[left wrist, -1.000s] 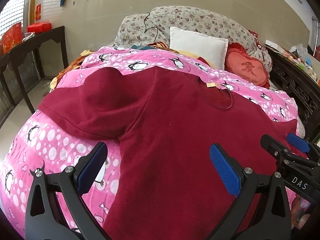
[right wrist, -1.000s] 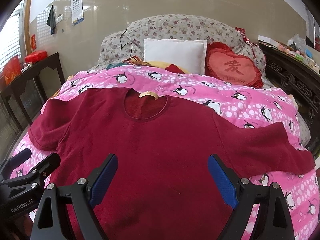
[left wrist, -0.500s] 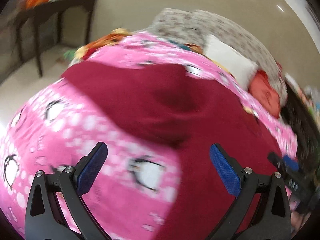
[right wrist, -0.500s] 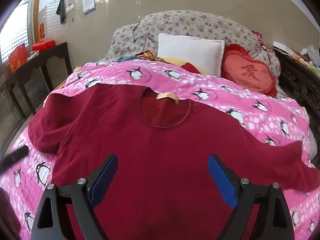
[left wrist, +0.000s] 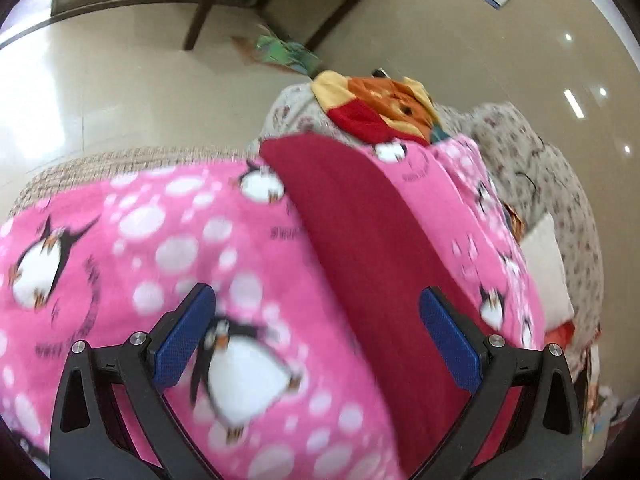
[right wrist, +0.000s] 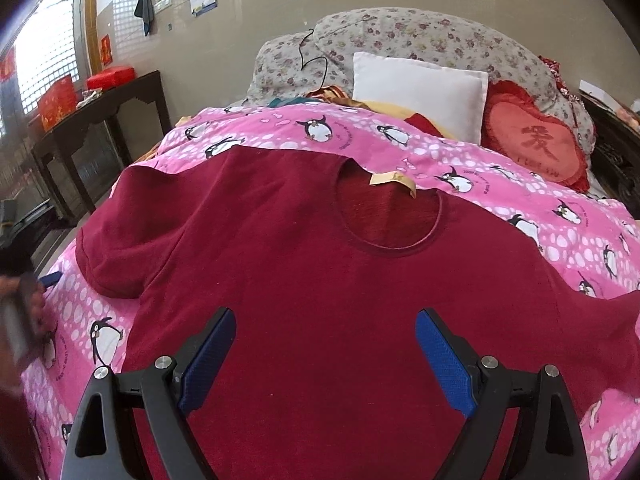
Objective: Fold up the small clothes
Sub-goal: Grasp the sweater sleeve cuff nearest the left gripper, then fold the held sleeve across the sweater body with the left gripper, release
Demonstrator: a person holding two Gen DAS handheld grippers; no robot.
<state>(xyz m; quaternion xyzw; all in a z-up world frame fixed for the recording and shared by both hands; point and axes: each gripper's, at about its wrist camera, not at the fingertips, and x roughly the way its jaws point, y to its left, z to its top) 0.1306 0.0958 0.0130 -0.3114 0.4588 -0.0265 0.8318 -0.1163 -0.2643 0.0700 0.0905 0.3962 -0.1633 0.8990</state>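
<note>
A dark red short-sleeved shirt lies spread flat, front up, on a pink penguin-print blanket. Its round neckline with a tan label points to the pillows. My right gripper is open and empty, hovering over the shirt's lower middle. My left gripper is open and empty, tilted over the blanket at the bed's left side, with the shirt's left sleeve running between its fingers and beyond. The left gripper's blue fingertip shows at the right wrist view's left edge beside that sleeve.
A white pillow, a red heart cushion and a floral quilt lie at the head of the bed. A dark wooden side table with red boxes stands left. An orange and yellow cloth hangs at the bed's edge above the tiled floor.
My left gripper has swung left and turned, from over the shirt body to over the left sleeve and bed edge. My right gripper shifted slightly left and closer to the shirt. Both stayed open.
</note>
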